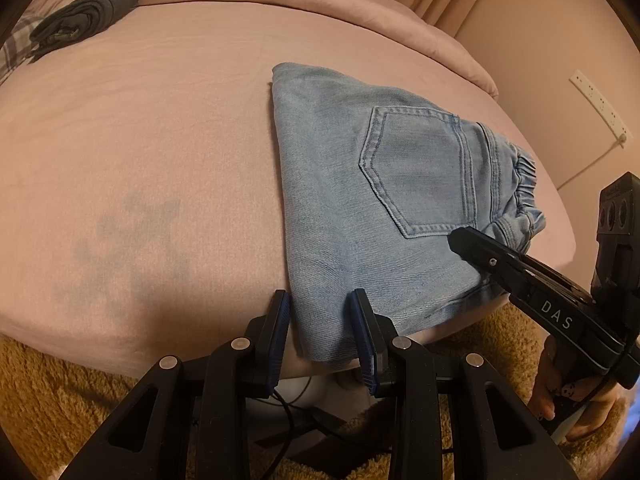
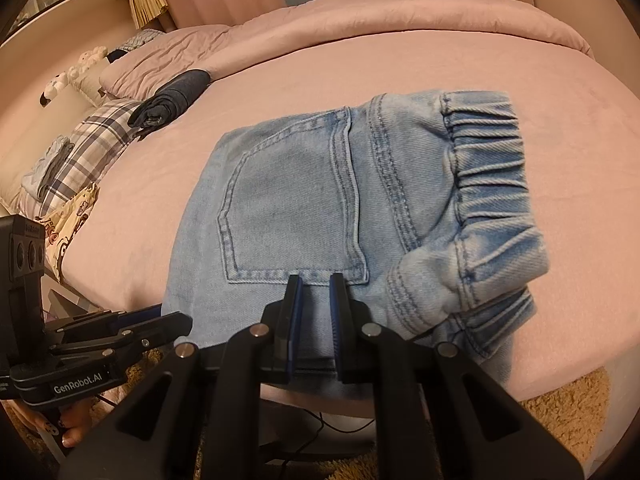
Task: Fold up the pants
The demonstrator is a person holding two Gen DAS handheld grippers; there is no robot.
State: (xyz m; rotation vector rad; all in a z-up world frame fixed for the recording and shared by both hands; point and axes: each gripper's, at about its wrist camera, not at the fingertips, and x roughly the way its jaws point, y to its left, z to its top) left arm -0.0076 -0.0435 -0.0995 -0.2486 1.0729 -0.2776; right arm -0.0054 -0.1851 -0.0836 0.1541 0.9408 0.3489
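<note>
Light blue jeans (image 1: pixel 384 200) lie folded into a compact stack on the pink bed, back pocket up, elastic waistband to the right (image 2: pixel 492 168). My left gripper (image 1: pixel 322 304) is open at the near left corner of the stack, its fingers standing either side of the corner without pinching it. My right gripper (image 2: pixel 316 284) is open, with a narrow gap, over the near edge just below the pocket (image 2: pixel 296 200). The right gripper also shows in the left wrist view (image 1: pixel 460 238), the left one in the right wrist view (image 2: pixel 160 316).
A folded dark grey garment (image 1: pixel 84 20) lies at the far left of the bed (image 1: pixel 160 140), also in the right wrist view (image 2: pixel 172 96). Plaid pillows and soft toys (image 2: pixel 80 68) sit at the left. A brown shaggy rug (image 1: pixel 60 380) lies below the bed edge. A wall socket (image 1: pixel 600 100) is at the right.
</note>
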